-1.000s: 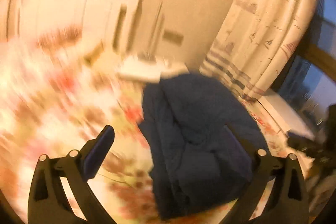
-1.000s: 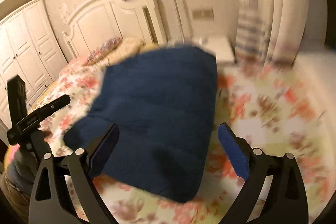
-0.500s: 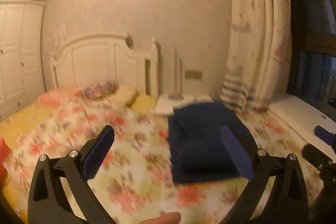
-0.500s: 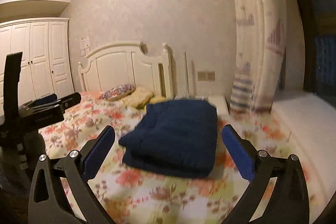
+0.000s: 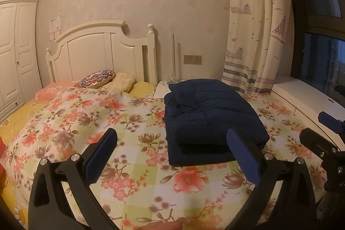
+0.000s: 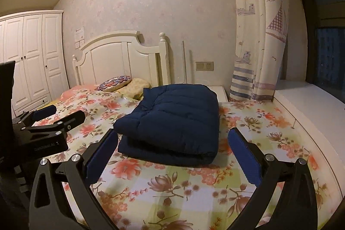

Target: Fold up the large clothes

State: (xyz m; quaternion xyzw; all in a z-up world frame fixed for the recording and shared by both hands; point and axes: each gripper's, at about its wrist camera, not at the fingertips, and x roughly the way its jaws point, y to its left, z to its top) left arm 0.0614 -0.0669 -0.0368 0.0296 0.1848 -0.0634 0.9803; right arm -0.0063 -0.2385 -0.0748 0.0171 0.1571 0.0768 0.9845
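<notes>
Left gripper (image 5: 171,149) and right gripper (image 6: 172,148): fingers spread wide, holding nothing, both short of the folded navy jacket (image 6: 172,120). The jacket lies on the floral bedspread (image 6: 163,182); beyond it stand pillows (image 5: 123,82), white headboard (image 5: 97,53), nightstand (image 5: 162,89) and sailboat curtain (image 6: 261,36). Lettering on the left gripper's body is too blurred to read.

— What's carrying everything?
— A bed (image 5: 71,120) with a floral sheet.
— And on it?
— A folded navy quilted jacket (image 6: 174,120), possibly a duvet; an embroidered cushion (image 5: 97,78) and yellow pillows (image 5: 121,81) by the headboard.
</notes>
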